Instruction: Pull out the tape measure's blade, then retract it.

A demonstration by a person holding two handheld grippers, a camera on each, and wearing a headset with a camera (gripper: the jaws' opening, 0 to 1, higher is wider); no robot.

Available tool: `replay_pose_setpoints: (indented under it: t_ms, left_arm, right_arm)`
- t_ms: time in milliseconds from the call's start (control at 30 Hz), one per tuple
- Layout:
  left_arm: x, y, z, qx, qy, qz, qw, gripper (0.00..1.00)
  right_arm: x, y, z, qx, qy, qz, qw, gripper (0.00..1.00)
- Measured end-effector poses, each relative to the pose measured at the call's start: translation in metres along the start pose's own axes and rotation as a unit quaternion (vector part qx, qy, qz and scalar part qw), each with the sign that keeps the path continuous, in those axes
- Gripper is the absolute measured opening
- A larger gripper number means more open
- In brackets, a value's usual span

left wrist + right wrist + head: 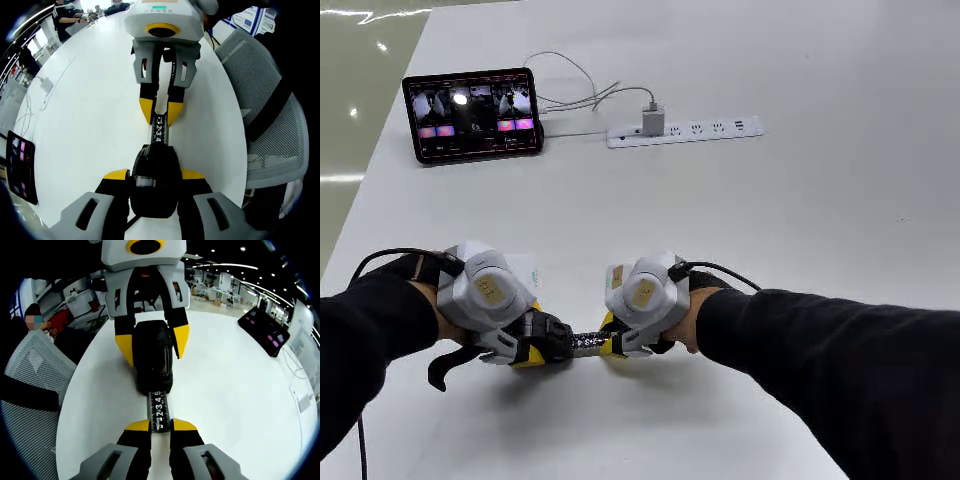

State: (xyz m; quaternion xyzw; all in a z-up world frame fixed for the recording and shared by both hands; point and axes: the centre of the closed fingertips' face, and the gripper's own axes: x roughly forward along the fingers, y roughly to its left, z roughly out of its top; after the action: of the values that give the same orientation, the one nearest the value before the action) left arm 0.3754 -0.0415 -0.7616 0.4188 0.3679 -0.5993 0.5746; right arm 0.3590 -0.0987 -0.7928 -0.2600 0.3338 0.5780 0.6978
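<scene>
Looking from the head view, the left gripper (542, 345) clamps the tape measure case (556, 334), and the right gripper (610, 340) pinches its blade (588, 343). Left gripper view: case seated between the fingers (116, 175). Right gripper view: blade tip between fingertips (137, 426) (best pulled straight, untwisted).

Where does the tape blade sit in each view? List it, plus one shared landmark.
Head view: blade bottom centre, between left gripper and right gripper.
Left gripper view: blade centre, running from case to right gripper.
Right gripper view: blade lower centre, above own jaws.
Shared landmark: tablet.
</scene>
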Motion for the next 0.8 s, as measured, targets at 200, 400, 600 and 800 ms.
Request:
replay_pose_setpoints:
  t_ms: [200, 400, 600, 800]
  left_arm:
    - [0.0, 0.0, 0.0, 0.001, -0.001, 0.002, 1.0, 0.31]
    - [-0.001, 0.0, 0.001, 0.0, -0.002, 0.003, 1.0, 0.31]
    - [0.0, 0.0, 0.0, -0.002, -0.003, 0.004, 1.0, 0.31]
    - [0.0, 0.0, 0.001, -0.002, -0.003, 0.007, 1.0, 0.31]
  right_arm:
    - [-0.002, -0.001, -0.004, 0.0, 0.001, -0.003, 1.0, 0.09]
    - [-0.005, -0.001, -0.007, 0.002, 0.003, -0.003, 1.0, 0.09]
    - [-0.008, -0.001, -0.01, 0.004, 0.005, -0.004, 1.0, 0.09]
    - [-0.01, -0.002, -0.013, -0.001, 0.012, -0.003, 0.9999, 0.09]
